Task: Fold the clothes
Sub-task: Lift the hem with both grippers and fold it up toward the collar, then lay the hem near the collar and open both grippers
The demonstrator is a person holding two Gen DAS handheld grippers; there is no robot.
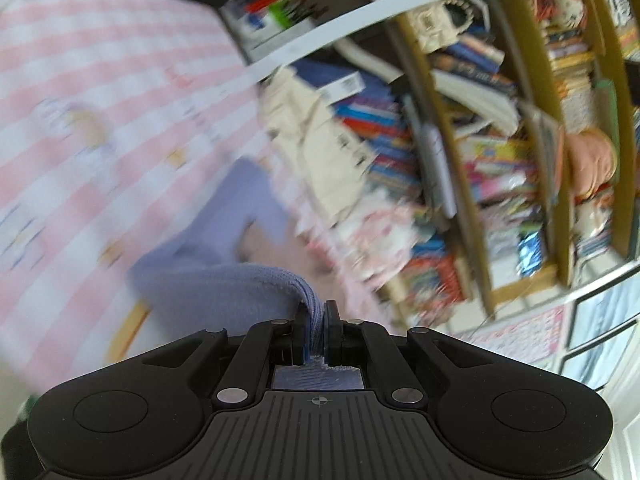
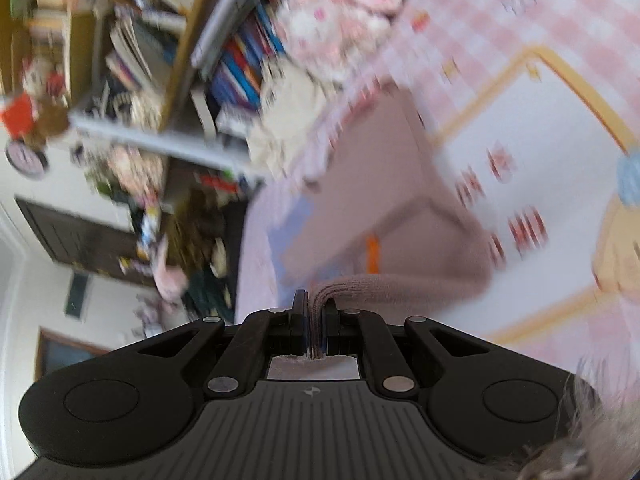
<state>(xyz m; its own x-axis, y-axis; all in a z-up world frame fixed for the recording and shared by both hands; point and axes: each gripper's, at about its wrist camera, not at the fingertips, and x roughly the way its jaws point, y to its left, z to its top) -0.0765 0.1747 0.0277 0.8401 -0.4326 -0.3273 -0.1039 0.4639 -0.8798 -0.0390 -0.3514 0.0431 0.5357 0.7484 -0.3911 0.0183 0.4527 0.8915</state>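
Observation:
A knit garment with a lavender-blue part [image 1: 224,264] and a dusty-pink part [image 2: 384,208] hangs over the pink checked bedspread [image 1: 100,80]. My left gripper [image 1: 316,312] is shut on the lavender-blue ribbed edge. My right gripper [image 2: 316,312] is shut on the pink ribbed edge [image 2: 360,284]. Both views are tilted and blurred. The cloth stretches away from each gripper toward the bed.
A crowded wooden bookshelf [image 1: 500,160] full of books and toys stands beside the bed and also shows in the right wrist view [image 2: 160,40]. A heap of cream and pink clothes [image 1: 320,140] lies at the bed's edge. A white rail [image 1: 360,28] crosses in front of the shelf.

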